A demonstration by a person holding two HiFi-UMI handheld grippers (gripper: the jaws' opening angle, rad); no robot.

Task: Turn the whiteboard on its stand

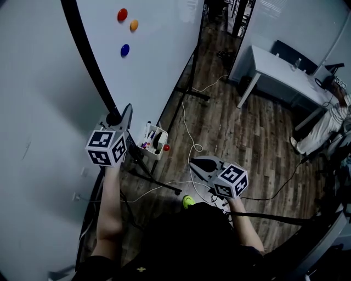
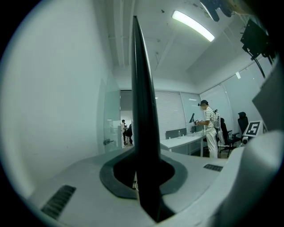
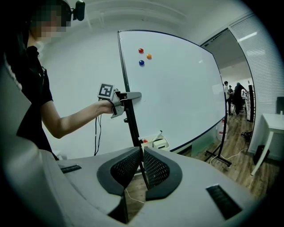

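Note:
The whiteboard [image 1: 159, 49] stands tilted on its stand, and its black frame edge [image 1: 88, 55] runs down to my left gripper [image 1: 122, 118]. That gripper is shut on the edge, which fills the gap between the jaws as a dark blade [image 2: 144, 133] in the left gripper view. The right gripper view shows the board [image 3: 177, 88] with the left gripper [image 3: 128, 96] clamped on its side rail. My right gripper [image 1: 198, 163] hangs low over the floor, apart from the board. Its jaws [image 3: 141, 166] are shut with nothing between them.
Red [image 1: 122, 15], orange [image 1: 134, 25] and blue [image 1: 125, 50] magnets stick to the board. A white marker tray [image 1: 154, 140] sits at its lower edge. The stand's foot [image 1: 192, 90] and cables [image 1: 189, 134] cross the wooden floor. A white desk [image 1: 285, 71] and a person [image 1: 329, 123] are at the right.

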